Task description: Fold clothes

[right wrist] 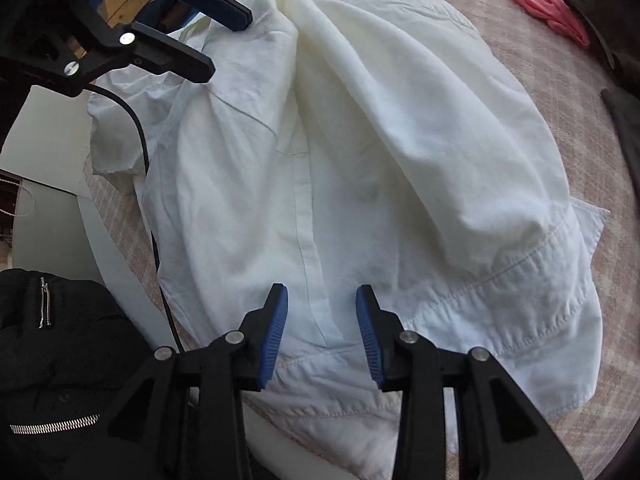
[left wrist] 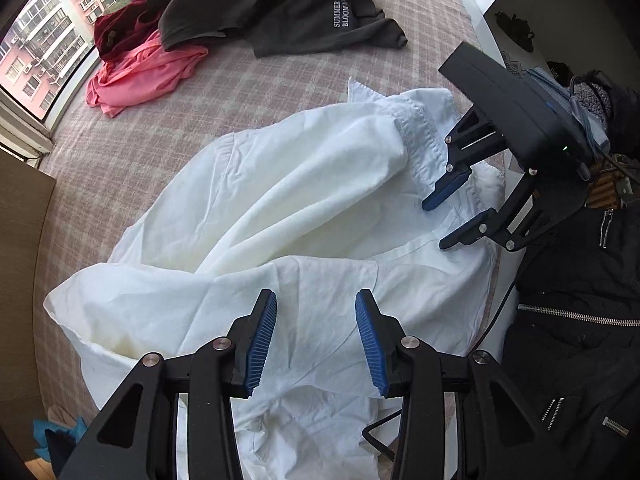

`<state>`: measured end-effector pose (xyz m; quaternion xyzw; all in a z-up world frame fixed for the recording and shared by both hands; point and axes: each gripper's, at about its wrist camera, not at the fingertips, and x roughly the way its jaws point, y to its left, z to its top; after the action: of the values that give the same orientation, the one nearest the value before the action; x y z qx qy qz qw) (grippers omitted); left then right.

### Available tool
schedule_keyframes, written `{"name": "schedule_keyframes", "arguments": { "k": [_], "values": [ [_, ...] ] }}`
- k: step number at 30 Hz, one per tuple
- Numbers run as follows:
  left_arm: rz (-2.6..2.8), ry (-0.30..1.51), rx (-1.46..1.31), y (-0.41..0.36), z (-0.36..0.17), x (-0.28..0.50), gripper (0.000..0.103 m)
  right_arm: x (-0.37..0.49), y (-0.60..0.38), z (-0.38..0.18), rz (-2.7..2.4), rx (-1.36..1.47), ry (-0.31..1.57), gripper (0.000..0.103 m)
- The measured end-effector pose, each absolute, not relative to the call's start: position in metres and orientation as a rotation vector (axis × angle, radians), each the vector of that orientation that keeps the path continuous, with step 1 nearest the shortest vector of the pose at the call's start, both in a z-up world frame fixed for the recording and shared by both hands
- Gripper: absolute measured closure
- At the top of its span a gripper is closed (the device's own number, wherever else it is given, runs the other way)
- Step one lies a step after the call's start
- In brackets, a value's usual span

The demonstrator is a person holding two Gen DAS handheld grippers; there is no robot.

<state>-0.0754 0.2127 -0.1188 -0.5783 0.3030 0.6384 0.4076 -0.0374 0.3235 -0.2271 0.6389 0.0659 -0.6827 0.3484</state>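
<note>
Left claw point(left wrist: 316, 336) hangs over the near end of the white shirt point(left wrist: 280, 200), its blue pads point(left wrist: 262, 344) parted with only loose cloth below and nothing pinched between them; right claw point(right wrist: 322, 332) stands likewise parted above the shirt's seam close to the collar band, gripping nothing; from the left view that right claw point(left wrist: 444, 216) shows at the far side of the shirt, its tips down on or just over the fabric, though I cannot tell if they touch; from the right view the left claw point(right wrist: 224, 36) reaches in at the opposite end; no earlier look to go by, so just this: both sets of jaws apart, both empty. The shirt lies rumpled and puffed up in long folds across the bed point(left wrist: 280, 76), which wears a pink-and-grey checked cover; further up the bed sits a heap of other clothes, a dark grey top with white lettering point(left wrist: 280, 4) over a pink garment point(left wrist: 140, 76) and a maroon one point(left wrist: 120, 28); a person's black zipped jacket point(left wrist: 580, 320) fills the edge beside the bed; apartment blocks show through the window point(left wrist: 48, 28).
</note>
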Motion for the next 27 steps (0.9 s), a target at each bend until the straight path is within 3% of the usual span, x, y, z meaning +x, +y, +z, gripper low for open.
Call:
{"name": "schedule_keyframes", "arguments": {
  "k": [5,8,14,23,27],
  "values": [
    [1.606,0.723,-1.577,0.181,-0.151,-0.08,0.064,-0.036,0.302,-0.226,-1.747,1.587,0.224,0.068],
    [1.618,0.662,-1.628,0.162,-0.164,-0.078,0.064,-0.04,0.294,-0.23,-1.723,1.593,0.205,0.099],
    [1.693,0.597,-1.576,0.145,-0.141,-0.064,0.064,-0.037,0.302,-0.199,-1.768,1.536,0.172,0.1],
    [1.764,0.603,-1.411,0.157,-0.077,-0.068,0.063,-0.023,0.375,-0.082,-2.087,1.283,0.045,0.1],
    [1.764,0.634,-1.336,0.185,-0.059,-0.087,0.057,-0.048,0.399,-0.105,-2.237,1.359,0.142,0.1]
  ]
}}
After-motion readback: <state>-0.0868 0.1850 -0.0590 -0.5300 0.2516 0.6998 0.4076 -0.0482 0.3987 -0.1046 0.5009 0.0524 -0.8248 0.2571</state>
